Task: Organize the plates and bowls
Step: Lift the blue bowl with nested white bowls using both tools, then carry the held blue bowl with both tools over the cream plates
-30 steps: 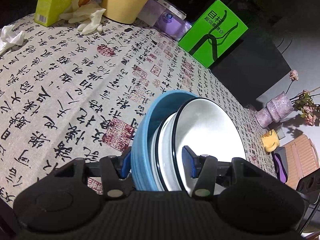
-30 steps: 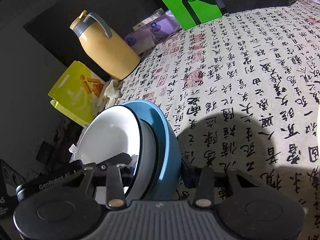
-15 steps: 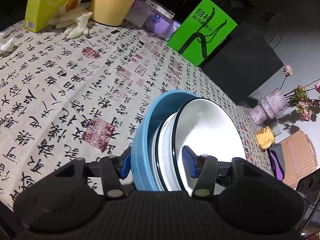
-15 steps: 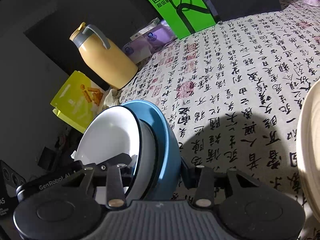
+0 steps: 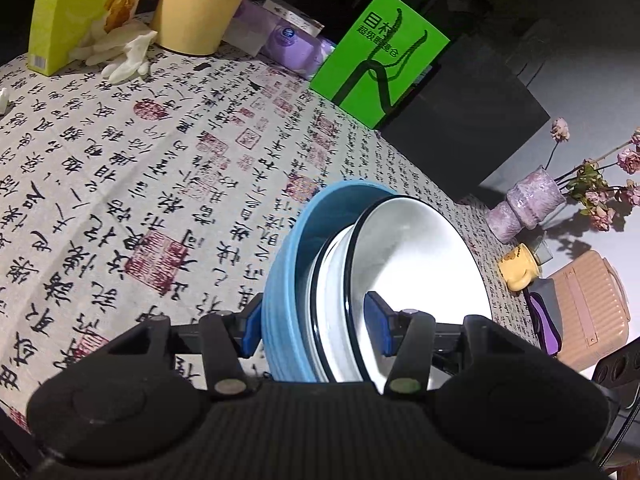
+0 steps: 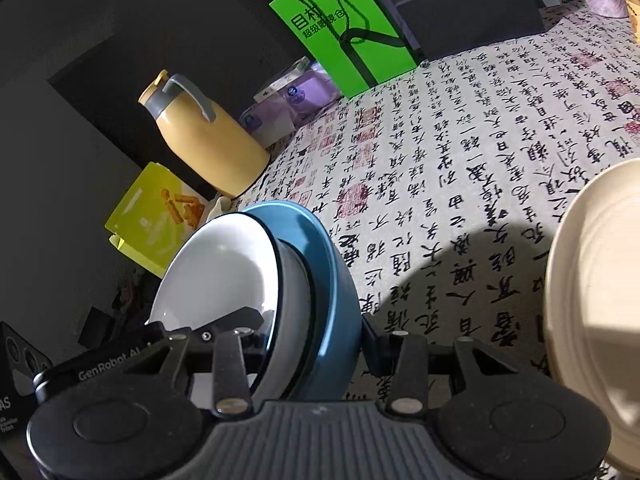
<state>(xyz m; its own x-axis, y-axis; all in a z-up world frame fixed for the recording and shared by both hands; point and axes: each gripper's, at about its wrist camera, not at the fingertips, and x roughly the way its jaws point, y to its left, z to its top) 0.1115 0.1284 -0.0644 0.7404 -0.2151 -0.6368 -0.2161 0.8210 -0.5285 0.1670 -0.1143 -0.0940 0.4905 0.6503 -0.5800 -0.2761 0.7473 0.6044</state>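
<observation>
Left gripper point(image 5: 314, 326) clenched on a nested stack of dishes held on edge above the table: blue pad on the outer side against the back of the blue plate point(image 5: 288, 280), the other blue pad inside the white bowl point(image 5: 416, 264). Between those two, a second white dish with a dark rim, nested inside the plate and behind the bowl. Stack rising straight ahead from between the fingers, bowl's hollow facing the far side from the blue plate.

Right gripper point(image 6: 316, 346) clamped on the same stack from the opposite rim: one finger inside the white bowl point(image 6: 216, 276), the other against the back of the blue plate point(image 6: 320, 272). A corner of the other tool's black body just visible at the lower edge of each wrist view.

Below and ahead of both tools, the calligraphy tablecloth point(image 5: 120, 160), with the stack's round shadow on it just beyond the right gripper. Beside the right gripper on its outer side, close by, a cream plate point(image 6: 592, 304), only partly in view. Far ahead along the table's back edge: yellow jug point(image 6: 208, 144), yellow-green snack box point(image 6: 160, 212), purple tissue packs point(image 6: 288, 100), green bag point(image 6: 344, 28). Off past the left gripper's inner side, a purple vase point(image 5: 528, 204) with dried flowers and a yellow mug point(image 5: 518, 268).
</observation>
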